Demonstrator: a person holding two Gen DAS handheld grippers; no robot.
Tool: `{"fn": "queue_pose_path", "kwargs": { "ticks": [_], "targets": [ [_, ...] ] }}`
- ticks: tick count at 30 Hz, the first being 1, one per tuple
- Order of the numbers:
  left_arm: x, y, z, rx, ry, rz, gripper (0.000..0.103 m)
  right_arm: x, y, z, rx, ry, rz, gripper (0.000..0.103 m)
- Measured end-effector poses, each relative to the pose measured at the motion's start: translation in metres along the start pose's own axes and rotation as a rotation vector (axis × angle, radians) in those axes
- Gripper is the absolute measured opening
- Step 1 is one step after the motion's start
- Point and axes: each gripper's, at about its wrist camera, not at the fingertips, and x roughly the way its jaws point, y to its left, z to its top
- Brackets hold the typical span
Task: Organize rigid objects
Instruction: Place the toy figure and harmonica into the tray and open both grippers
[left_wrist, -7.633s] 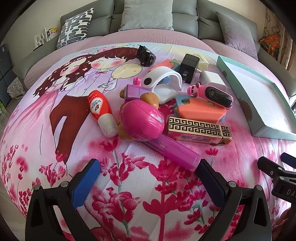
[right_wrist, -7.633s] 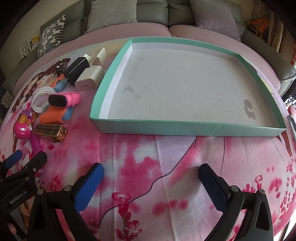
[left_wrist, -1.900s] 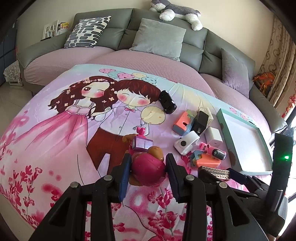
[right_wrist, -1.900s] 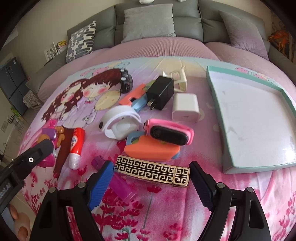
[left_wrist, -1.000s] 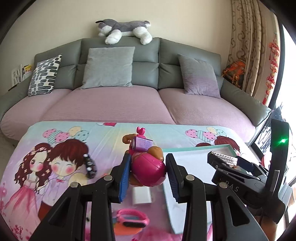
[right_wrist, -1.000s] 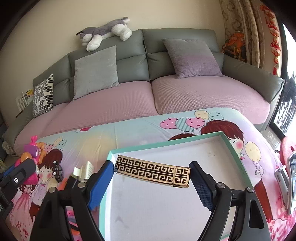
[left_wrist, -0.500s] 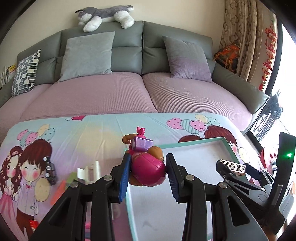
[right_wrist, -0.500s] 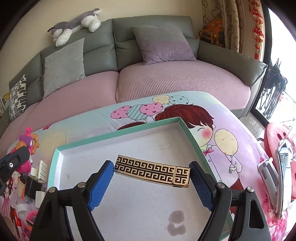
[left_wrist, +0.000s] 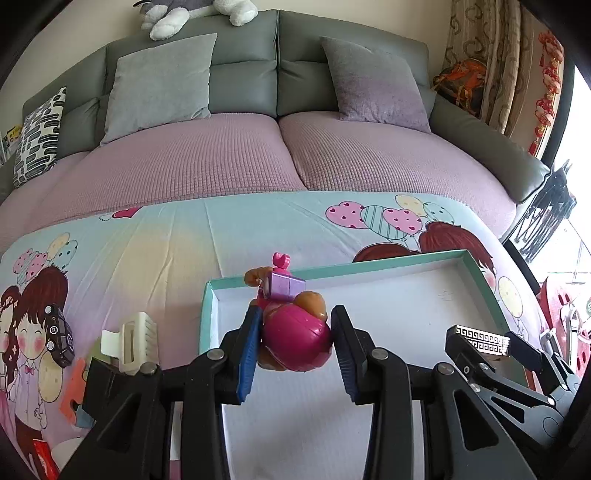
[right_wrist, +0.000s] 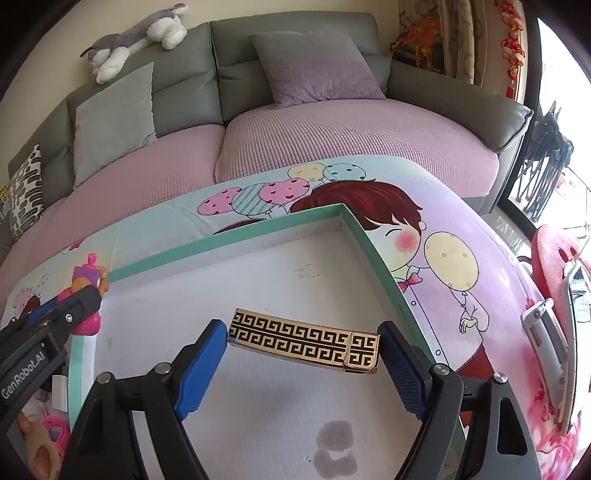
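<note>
My left gripper (left_wrist: 295, 343) is shut on a pink round toy (left_wrist: 293, 341) with brown ears and a purple top, held above the near left part of the teal-rimmed white tray (left_wrist: 369, 266). My right gripper (right_wrist: 304, 347) is shut on a gold and black patterned box (right_wrist: 304, 345), gripped by its two ends and held flat over the tray's white floor (right_wrist: 258, 288). In the left wrist view the box (left_wrist: 480, 338) and right gripper (left_wrist: 484, 343) show at the right over the tray. In the right wrist view the left gripper (right_wrist: 79, 295) and toy (right_wrist: 86, 325) show at the left edge.
Left of the tray lie a cream hair clip (left_wrist: 133, 341), a black watch (left_wrist: 59, 334), an orange piece (left_wrist: 72, 398) and a black charger (left_wrist: 107, 384) on the cartoon-print sheet (left_wrist: 166, 258). A grey sofa (left_wrist: 240, 70) with cushions stands behind. A dark stain (right_wrist: 334, 450) marks the tray floor.
Both grippers have come lower and nearer over the tray with their loads still held. The tray looks larger, and the sofa has slid up in both views.
</note>
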Motion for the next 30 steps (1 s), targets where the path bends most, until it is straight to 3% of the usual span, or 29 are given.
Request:
{"fn": "queue_pose_path", "kwargs": {
  "ticks": [7,25,30],
  "targets": [
    [0.012,-0.007,-0.001,0.025,0.012,0.039,0.040,0.007,-0.003,-0.001,0.010,0.021,0.002,0.085],
    [0.019,-0.006,-0.006,0.003,0.054,0.057,0.040,0.014,-0.005,-0.003,0.014,0.052,0.007,0.085],
    [0.015,-0.002,-0.004,-0.015,0.051,0.063,0.050,0.017,-0.003,-0.004,0.007,0.066,0.009,0.085]
  ]
}}
